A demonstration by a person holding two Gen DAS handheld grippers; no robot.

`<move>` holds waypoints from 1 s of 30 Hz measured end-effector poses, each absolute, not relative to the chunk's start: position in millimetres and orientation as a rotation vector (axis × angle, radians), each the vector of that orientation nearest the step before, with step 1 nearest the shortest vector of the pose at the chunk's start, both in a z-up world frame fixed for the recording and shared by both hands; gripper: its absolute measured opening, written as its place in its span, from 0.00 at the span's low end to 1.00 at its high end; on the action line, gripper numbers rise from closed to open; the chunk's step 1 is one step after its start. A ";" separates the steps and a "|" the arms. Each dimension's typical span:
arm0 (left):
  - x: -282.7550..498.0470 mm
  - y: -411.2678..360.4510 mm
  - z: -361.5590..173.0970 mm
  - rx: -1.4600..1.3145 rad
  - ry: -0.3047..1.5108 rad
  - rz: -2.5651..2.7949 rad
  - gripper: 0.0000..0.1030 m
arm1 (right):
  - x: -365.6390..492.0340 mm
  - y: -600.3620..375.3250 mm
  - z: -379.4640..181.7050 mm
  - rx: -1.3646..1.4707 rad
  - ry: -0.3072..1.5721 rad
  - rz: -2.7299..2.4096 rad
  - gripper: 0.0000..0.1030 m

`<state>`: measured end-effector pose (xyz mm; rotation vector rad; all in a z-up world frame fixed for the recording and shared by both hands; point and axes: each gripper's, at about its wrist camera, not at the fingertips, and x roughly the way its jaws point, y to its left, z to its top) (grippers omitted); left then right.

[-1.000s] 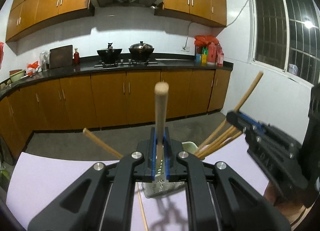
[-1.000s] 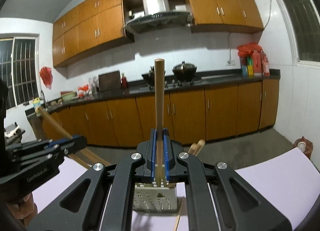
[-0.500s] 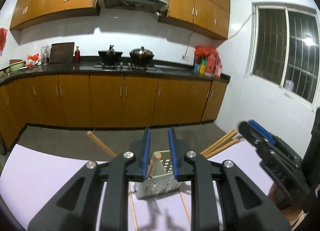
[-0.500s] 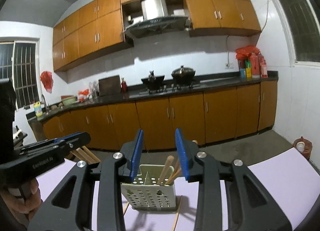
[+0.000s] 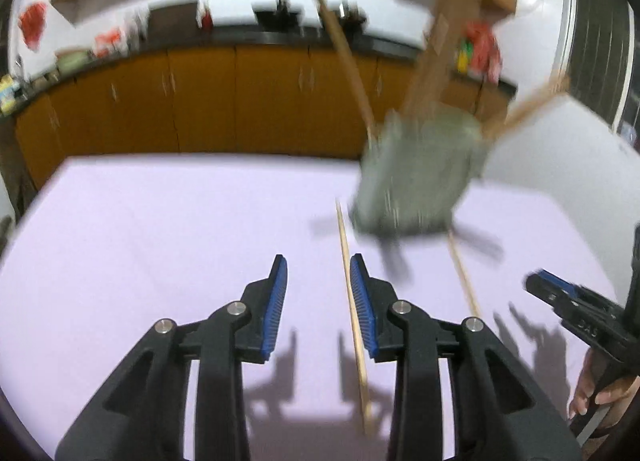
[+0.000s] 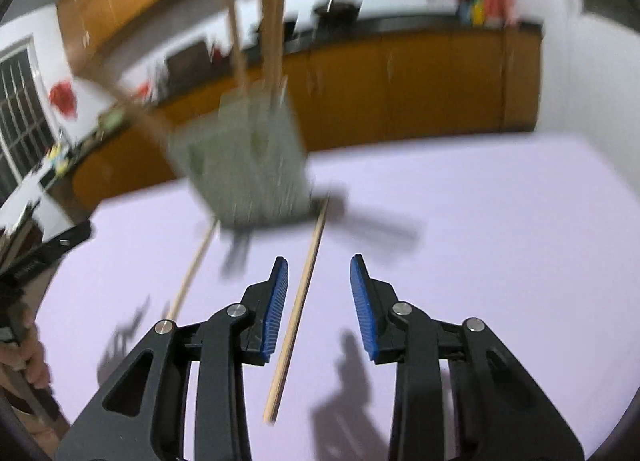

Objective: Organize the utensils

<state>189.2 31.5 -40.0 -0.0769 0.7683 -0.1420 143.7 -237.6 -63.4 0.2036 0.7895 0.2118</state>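
A pale green perforated utensil holder [image 5: 416, 177] stands on the lilac table, blurred, with several wooden sticks poking out of it; it also shows in the right wrist view [image 6: 244, 169]. Two loose chopsticks lie on the table in front of it: one [image 5: 352, 313] beside my left gripper's right finger, another [image 5: 462, 275] further right. In the right wrist view one chopstick [image 6: 298, 307] lies beside the left finger, another [image 6: 192, 273] further left. My left gripper [image 5: 318, 267] is open and empty. My right gripper [image 6: 318, 267] is open and empty.
The lilac table surface [image 5: 160, 229] spreads left of the holder. Orange kitchen cabinets [image 5: 200, 101] and a dark countertop run behind. The other gripper shows at the right edge of the left wrist view [image 5: 580, 317] and at the left edge of the right wrist view [image 6: 44, 253].
Both grippers let go of their wooden sticks into the holder and opened. Both have since tilted down and pulled back toward the table, now low over the loose chopsticks.
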 end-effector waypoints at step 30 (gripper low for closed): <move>205.9 36.0 -99.4 -0.007 0.893 0.005 0.12 | 154.4 -259.0 -99.8 0.076 0.859 0.043 0.08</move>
